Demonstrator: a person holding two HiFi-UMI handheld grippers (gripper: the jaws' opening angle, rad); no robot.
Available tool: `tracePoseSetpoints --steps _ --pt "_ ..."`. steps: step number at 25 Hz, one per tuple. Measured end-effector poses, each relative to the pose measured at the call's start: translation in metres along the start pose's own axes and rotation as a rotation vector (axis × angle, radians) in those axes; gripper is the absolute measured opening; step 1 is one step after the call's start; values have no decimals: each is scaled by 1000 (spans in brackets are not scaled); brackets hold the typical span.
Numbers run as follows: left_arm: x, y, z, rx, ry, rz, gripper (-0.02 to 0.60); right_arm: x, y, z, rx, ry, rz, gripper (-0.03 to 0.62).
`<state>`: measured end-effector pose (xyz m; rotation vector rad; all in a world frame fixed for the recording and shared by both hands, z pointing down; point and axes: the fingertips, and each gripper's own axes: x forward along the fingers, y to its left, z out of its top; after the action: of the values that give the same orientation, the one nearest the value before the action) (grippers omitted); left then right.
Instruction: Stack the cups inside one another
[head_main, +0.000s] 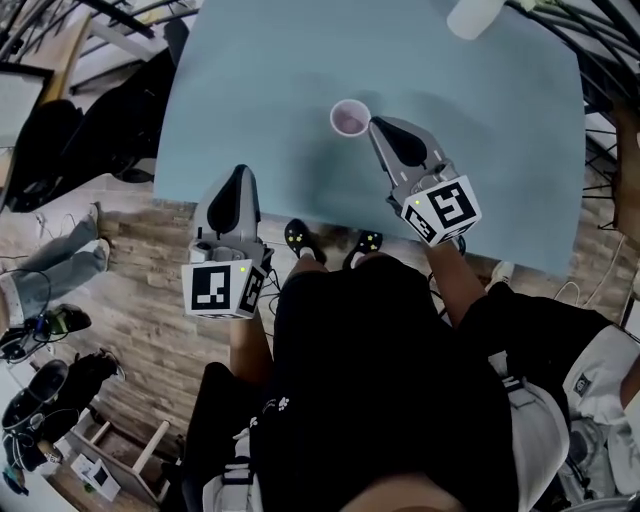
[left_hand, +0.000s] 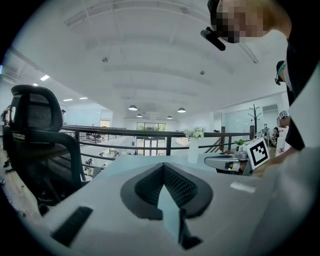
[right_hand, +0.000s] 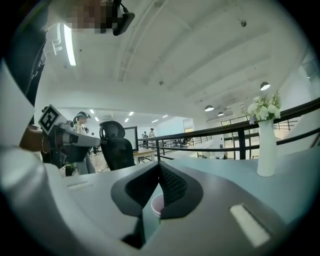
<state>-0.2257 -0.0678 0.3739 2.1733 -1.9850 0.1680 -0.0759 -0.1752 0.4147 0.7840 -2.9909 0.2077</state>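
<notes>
Left gripper: grey moulded shell with black ribbed pads, over the table's near left edge. Fingers are pressed together with nothing between them. Table top is matte, smooth, pale blue-green. Cup: small, round, lilac, thin-rimmed, upright on the table about midway across. Right gripper: same build, tips just right of the cup's rim, contact unclear. Fingers are pressed together and empty, with the cup showing below them. White vase stands at the far right.

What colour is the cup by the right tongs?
The cup is pale pink inside with a whitish rim; clearest in head view.
</notes>
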Motion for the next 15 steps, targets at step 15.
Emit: tracePoseSetpoints --steps 15 --pt "9 -18 3 -4 -5 -86 -14 -32 4 21 17 -6 -78 11"
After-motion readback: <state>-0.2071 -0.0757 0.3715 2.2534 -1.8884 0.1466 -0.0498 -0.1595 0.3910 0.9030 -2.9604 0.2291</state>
